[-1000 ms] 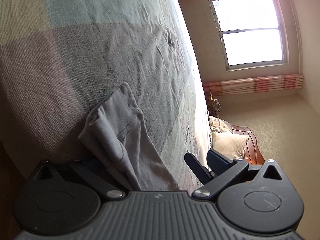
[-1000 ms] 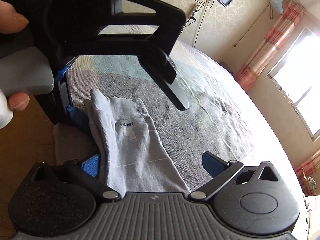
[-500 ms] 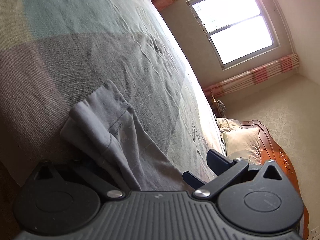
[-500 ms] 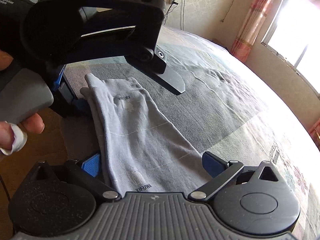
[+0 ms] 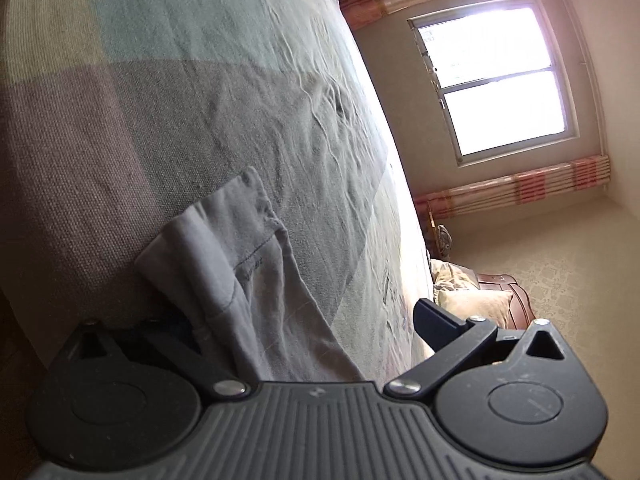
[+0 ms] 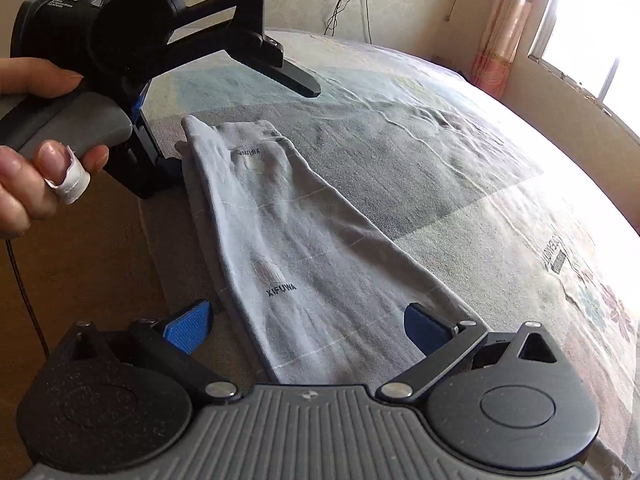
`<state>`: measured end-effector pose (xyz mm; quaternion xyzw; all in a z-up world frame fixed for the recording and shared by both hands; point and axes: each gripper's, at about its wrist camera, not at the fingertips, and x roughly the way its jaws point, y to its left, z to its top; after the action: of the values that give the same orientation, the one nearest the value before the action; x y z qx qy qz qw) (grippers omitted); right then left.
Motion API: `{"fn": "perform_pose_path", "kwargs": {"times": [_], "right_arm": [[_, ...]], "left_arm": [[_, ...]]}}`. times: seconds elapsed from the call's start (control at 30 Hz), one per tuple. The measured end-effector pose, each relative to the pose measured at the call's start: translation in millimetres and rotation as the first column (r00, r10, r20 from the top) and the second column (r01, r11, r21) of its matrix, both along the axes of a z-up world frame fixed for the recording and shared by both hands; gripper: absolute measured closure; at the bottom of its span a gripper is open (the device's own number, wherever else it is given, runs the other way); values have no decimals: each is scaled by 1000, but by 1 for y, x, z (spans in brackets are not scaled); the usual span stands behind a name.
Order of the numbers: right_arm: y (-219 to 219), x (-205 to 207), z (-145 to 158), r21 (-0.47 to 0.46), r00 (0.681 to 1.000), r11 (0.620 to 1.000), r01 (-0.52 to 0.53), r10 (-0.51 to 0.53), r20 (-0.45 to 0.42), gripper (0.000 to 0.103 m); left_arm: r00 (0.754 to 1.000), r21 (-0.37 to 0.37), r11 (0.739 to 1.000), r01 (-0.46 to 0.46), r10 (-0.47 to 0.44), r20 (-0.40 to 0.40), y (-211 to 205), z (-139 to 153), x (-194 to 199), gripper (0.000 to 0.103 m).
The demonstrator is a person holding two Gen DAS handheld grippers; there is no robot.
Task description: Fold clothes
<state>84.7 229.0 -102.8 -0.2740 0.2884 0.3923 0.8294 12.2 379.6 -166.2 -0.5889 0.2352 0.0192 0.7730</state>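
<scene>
Garment: pale grey knit garment (image 6: 296, 248), long & narrow, laid flat along near edge of bed (image 6: 460, 168); "XIFUWA" printed twice on it, once mid-length, once upside-down near far end; thin pale lines cross the fabric.
Far end (left wrist view): garment (image 5: 240, 264) bunched w/ a fold at its ribbed hem; rest runs back under the tool body.
Left tool: left tool (image 6: 224, 116) seen from right wrist view, at far end of garment; upper finger raised well clear of fabric, lower finger down at bed edge just beside the cloth, so jaws wide apart. In its own view (image 5: 296, 316) right finger stands free over bed; left finger hidden behind cloth. Nothing clamped.
Right tool: right tool (image 6: 308, 320) w/ blue pads spread wide, one each side of garment's near end; not gripping.
Hand: person's hand (image 6: 32, 168) on grey handle of left tool; one finger wrapped in white tape.
Bed: patchwork cover in grey, teal & beige, wrinkled toward middle.
Room: bright window (image 5: 496, 76), striped curtain (image 6: 504, 20), pillow (image 5: 468, 304) by wooden headboard.
</scene>
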Motion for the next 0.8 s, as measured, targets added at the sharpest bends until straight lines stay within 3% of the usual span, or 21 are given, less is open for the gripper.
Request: {"fn": "perform_pose_path", "kwargs": {"times": [0.03,0.13,0.23,0.43,0.57,0.63,0.73,0.8], "right_arm": [[-3,-3,0,0,1000,1000,2,-2,-2,0],[-6,-3,5,7,1000,1000,19,-19,-5,0],[-12,-2,10,26,1000,999,32,-31,-3,0],[-29,-7,19,45,998,997,56,-57,36,0],[-46,-9,26,53,995,995,86,-89,48,0],[-55,-10,30,56,993,993,103,-106,52,0],[-73,-10,35,73,987,986,152,-155,43,0],[-82,-10,35,77,982,980,182,-185,33,0]], "left_arm": [[1000,-29,999,-24,23,-7,1,0,-2,1],[999,-22,1000,-6,7,39,-1,4,3,1],[1000,41,999,-1,0,19,-6,-1,6,1],[1000,80,997,14,-15,9,-8,1,5,1],[1000,126,992,17,-20,23,-11,1,-1,8],[999,157,988,1,-7,41,-10,-3,-9,19],[999,197,980,-13,6,35,-4,-12,-20,50],[1000,176,984,-30,30,7,4,-21,-23,83]]}}
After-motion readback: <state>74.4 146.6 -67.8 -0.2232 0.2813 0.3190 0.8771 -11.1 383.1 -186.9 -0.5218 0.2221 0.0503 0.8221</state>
